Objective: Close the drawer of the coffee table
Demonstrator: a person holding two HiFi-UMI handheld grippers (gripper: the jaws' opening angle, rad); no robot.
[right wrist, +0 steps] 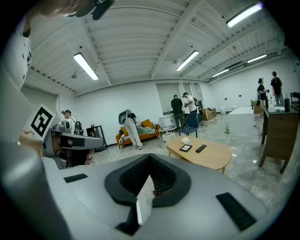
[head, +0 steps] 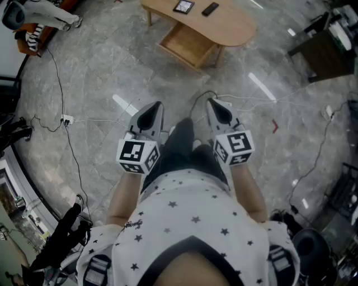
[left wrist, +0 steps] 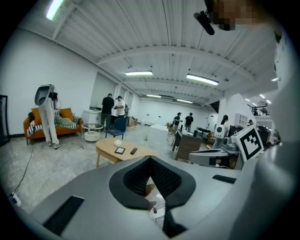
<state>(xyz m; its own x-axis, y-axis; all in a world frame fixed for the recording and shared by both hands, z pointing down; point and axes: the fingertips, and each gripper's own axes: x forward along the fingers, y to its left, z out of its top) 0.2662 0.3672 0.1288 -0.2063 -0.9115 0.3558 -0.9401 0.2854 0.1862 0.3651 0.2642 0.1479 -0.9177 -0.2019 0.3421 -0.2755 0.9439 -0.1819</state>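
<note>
1. Open marble floor (head: 112, 72) is seen between the person and the table (head: 229, 25). The stretch straight ahead is crossed only by thin cables (head: 251, 99).
2. The table is placed at the top of the head view, well apart from both grippers. Its drawer (head: 184, 44) is pulled out on the near side, towards the person, with its wooden inside exposed.
3. The left gripper (head: 152, 111) and right gripper (head: 215, 109) are held side by side, low before the person's body, and are aimed towards the table and slightly down. Both pairs of jaws are closed together, and nothing is held in either.
4. A tablet (head: 183, 6) and a remote (head: 210, 8) are laid on the table's far part.
5. A power strip (head: 66, 119) is noted on the floor at left, and a small red item (head: 274, 126) at right. A dark desk (head: 327, 53) is set to the right of the table.
6. In the gripper views, an orange sofa (left wrist: 47, 123) and standing people are seen well beyond the table.
</note>
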